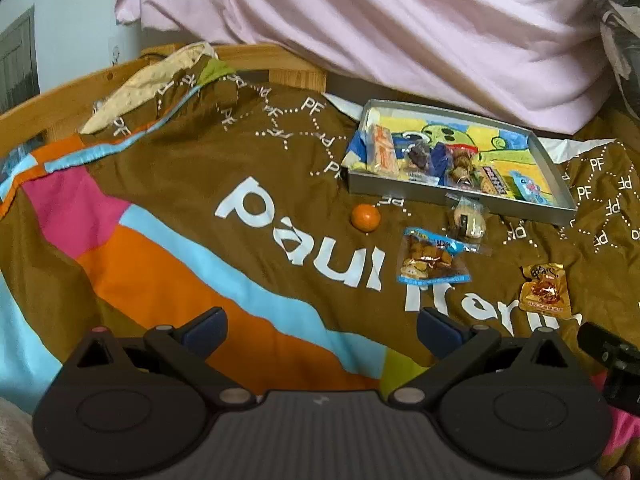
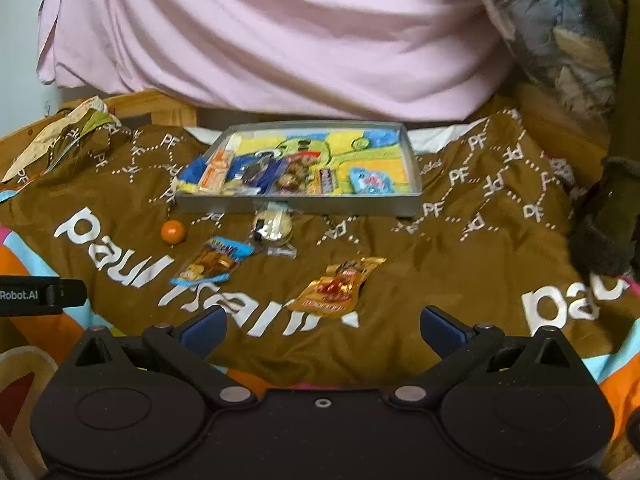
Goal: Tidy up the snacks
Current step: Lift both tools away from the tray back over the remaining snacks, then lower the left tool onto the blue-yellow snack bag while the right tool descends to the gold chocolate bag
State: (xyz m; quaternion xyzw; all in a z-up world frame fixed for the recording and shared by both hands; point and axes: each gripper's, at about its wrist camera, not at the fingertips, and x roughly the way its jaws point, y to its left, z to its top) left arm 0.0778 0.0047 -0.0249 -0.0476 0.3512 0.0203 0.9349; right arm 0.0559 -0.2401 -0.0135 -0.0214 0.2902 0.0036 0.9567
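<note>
A grey metal tray (image 1: 460, 194) (image 2: 300, 203) with a cartoon lining holds several wrapped snacks. In front of it on the brown cloth lie an orange ball (image 1: 365, 218) (image 2: 174, 232), a clear pack with a round snack (image 1: 468, 222) (image 2: 273, 229), a blue-edged biscuit pack (image 1: 432, 258) (image 2: 212, 266) and a gold packet (image 1: 545, 290) (image 2: 338, 288). My left gripper (image 1: 322, 330) is open, low and well short of the snacks. My right gripper (image 2: 322, 330) is open too, just short of the gold packet. Neither holds anything.
A brown, colour-striped cloth (image 1: 248, 184) covers the wooden-framed surface (image 1: 80, 92). A big pink bundle of fabric (image 2: 280, 40) sits behind the tray. A dark plush thing (image 2: 608, 220) lies at the right. The other gripper's body (image 2: 40, 295) shows at the left edge.
</note>
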